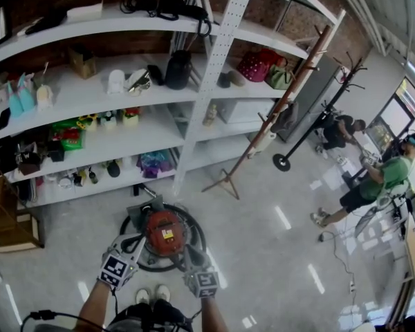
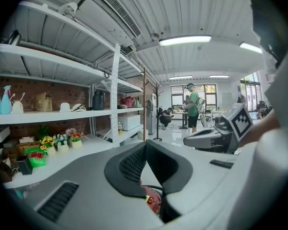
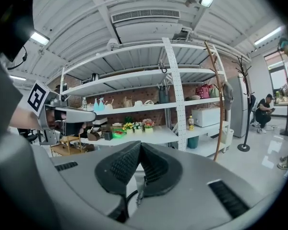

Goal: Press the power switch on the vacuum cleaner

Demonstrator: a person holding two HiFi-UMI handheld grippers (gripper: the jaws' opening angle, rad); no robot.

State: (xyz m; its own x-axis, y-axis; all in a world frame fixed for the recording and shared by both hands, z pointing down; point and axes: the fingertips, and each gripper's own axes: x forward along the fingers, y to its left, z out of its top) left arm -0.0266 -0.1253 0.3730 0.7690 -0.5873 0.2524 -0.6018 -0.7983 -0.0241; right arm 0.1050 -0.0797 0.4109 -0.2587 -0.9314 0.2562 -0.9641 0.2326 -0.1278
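Observation:
The vacuum cleaner [image 1: 164, 231] stands on the floor just ahead of the person's feet: a red domed top on a round black base. My left gripper [image 1: 133, 243] hangs at its left side and my right gripper [image 1: 185, 253] at its front right, both just above it. In the left gripper view the jaws meet at their tips [image 2: 146, 143], and a bit of the red top [image 2: 152, 200] shows in the gap below them. The right gripper's jaws [image 3: 140, 144] also meet at the tips, with a black cable [image 3: 130, 198] showing beneath. The power switch cannot be made out.
A white shelving unit [image 1: 124, 92] with bottles, flowers, bags and a kettle fills the far left. A wooden coat stand [image 1: 263, 130] leans beside it, with a black one [image 1: 311, 126] further right. A person in green [image 1: 373, 182] stands far right. Wooden crates [image 1: 10, 220] sit at the left.

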